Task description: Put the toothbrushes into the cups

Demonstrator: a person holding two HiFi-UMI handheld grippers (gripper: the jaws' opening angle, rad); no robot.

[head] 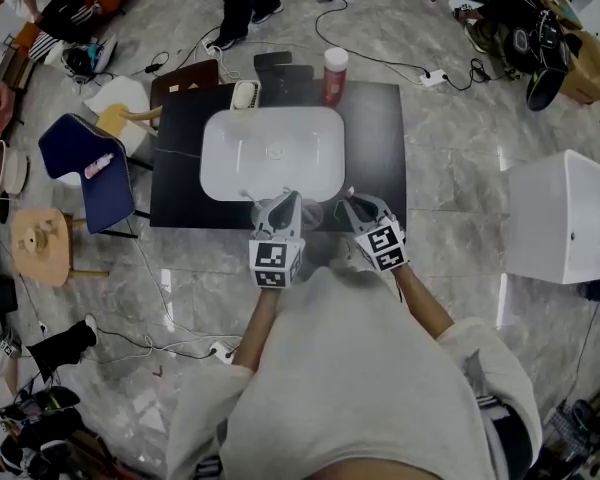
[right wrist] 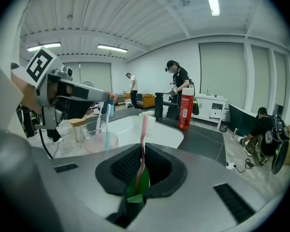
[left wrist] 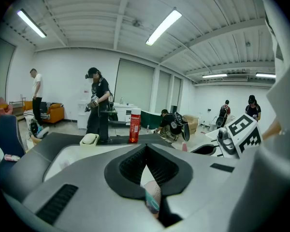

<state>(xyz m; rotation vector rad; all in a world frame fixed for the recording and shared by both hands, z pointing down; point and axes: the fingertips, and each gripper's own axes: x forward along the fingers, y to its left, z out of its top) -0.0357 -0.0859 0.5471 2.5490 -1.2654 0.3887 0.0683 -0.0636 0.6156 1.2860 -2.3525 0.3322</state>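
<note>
Right tool (right wrist: 142, 151) — clamped on pink toothbrush (right wrist: 144, 128)

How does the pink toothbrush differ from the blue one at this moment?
Colour: the pink toothbrush has a pink stem and head; the blue toothbrush is pale blue.
Place: the pink toothbrush is clamped between the jaws of the right gripper, outside the cup; the blue toothbrush already stands inside that cup.
Shared: both stand roughly upright, heads up.
</note>
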